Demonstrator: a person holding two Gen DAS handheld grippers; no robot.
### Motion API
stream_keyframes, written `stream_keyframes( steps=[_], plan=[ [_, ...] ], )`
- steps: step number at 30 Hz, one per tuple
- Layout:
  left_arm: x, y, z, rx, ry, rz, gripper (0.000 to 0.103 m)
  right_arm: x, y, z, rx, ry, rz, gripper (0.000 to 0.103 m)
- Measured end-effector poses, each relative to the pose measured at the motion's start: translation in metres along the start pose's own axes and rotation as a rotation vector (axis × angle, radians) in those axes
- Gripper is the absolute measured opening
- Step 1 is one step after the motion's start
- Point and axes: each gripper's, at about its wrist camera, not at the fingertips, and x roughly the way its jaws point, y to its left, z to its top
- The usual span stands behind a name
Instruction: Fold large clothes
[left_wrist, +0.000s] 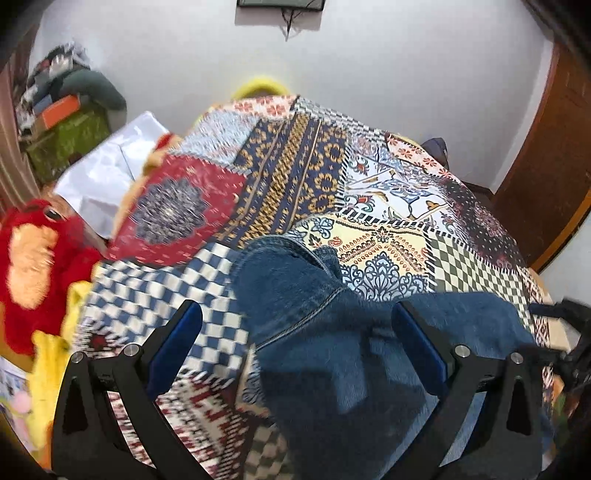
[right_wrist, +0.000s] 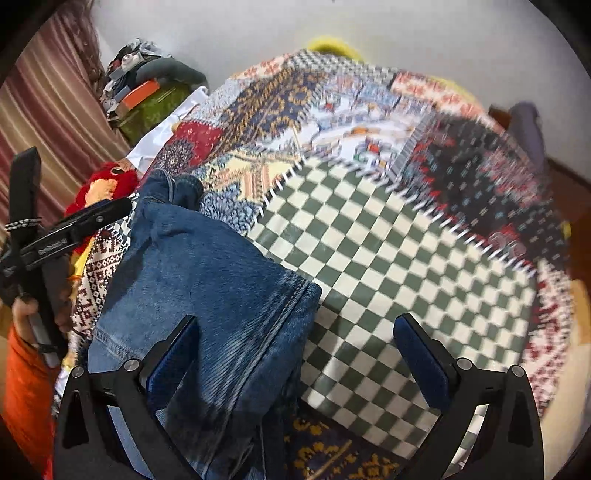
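Blue denim jeans (left_wrist: 332, 332) lie folded on a patchwork bedspread (left_wrist: 295, 173), spreading from the middle toward the near right. My left gripper (left_wrist: 297, 317) hovers over them, open, its blue-padded fingers apart with nothing held between. In the right wrist view the same jeans (right_wrist: 207, 277) lie at the left, a hemmed edge pointing toward the green checkered patch. My right gripper (right_wrist: 295, 330) is open too, its left finger over the denim and its right finger over the bedspread (right_wrist: 388, 258). The other gripper (right_wrist: 74, 225) shows at the far left, held by a hand.
A red and yellow plush toy (left_wrist: 33, 258) and a white sheet (left_wrist: 107, 170) lie at the bed's left edge. Boxes and piled clothes (left_wrist: 62, 114) stand in the far left corner by a striped curtain (right_wrist: 48, 110). A wooden door (left_wrist: 546, 158) is at right.
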Motion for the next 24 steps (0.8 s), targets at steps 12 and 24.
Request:
stream_keyframes(
  steps=[12, 24],
  plan=[
    [-0.046, 0.011, -0.065, -0.003, 0.149, -0.152, 0.103, -0.030, 0.016, -0.039, -0.037, 0.048, 0.067, 0.103],
    [0.014, 0.021, -0.118, -0.306, 0.368, -0.435, 0.103, 0.040, -0.023, -0.054, 0.180, 0.258, 0.367, 0.103]
  ],
)
